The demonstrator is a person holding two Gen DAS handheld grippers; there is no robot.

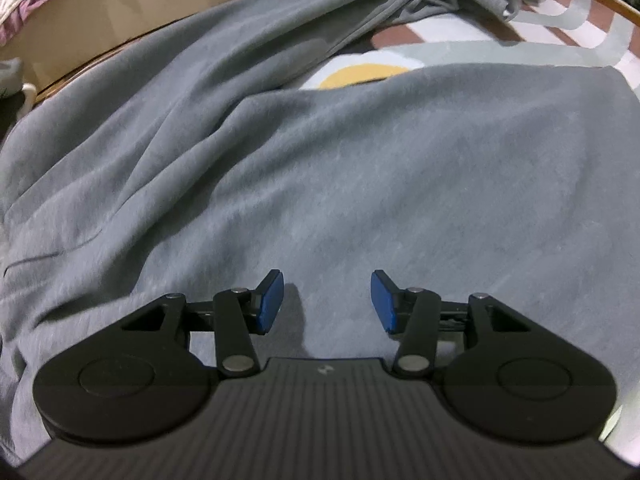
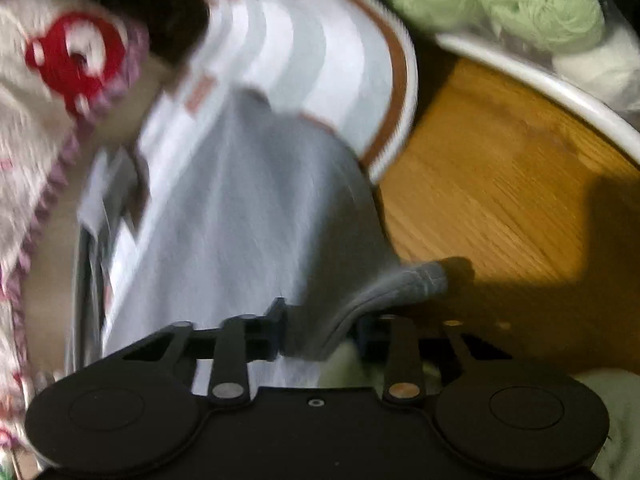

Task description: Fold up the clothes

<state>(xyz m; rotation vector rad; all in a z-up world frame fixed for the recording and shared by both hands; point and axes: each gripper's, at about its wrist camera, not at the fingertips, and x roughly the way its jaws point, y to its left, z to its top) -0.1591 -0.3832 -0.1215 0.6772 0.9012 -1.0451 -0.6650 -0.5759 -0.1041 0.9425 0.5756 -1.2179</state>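
Item: grey garment (image 1: 360, 184), soft knit. It is lying spread over a patterned rug (image 1: 472, 46), covering most of the left wrist view, with deep folds running along its left side and a bunched part reaching toward the rug's far edge. A yellow patch of the rug's pattern (image 1: 362, 74) is showing just past the garment's far hem.

Left gripper (image 1: 327, 302): it is hovering over the near part of the garment with its blue pads (image 1: 272, 300) standing wide apart. Nothing is sitting between them; the cloth is lying flat below and ahead of the fingertips, and contact cannot be judged.

Right gripper (image 2: 320, 330): the view is blurring with motion. A ribbed hem of the grey garment (image 2: 256, 216) is passing between the fingers, which are pinching it; the rest of the cloth is hanging away from them over the rug's edge (image 2: 400, 80). The wooden floor (image 2: 500, 184) is lying to the right.

Surroundings: a white-rimmed basket (image 2: 520, 76) holding green yarn (image 2: 536, 4) is standing at the far right; a pale quilt with a red motif (image 2: 76, 52) is lying at the left.
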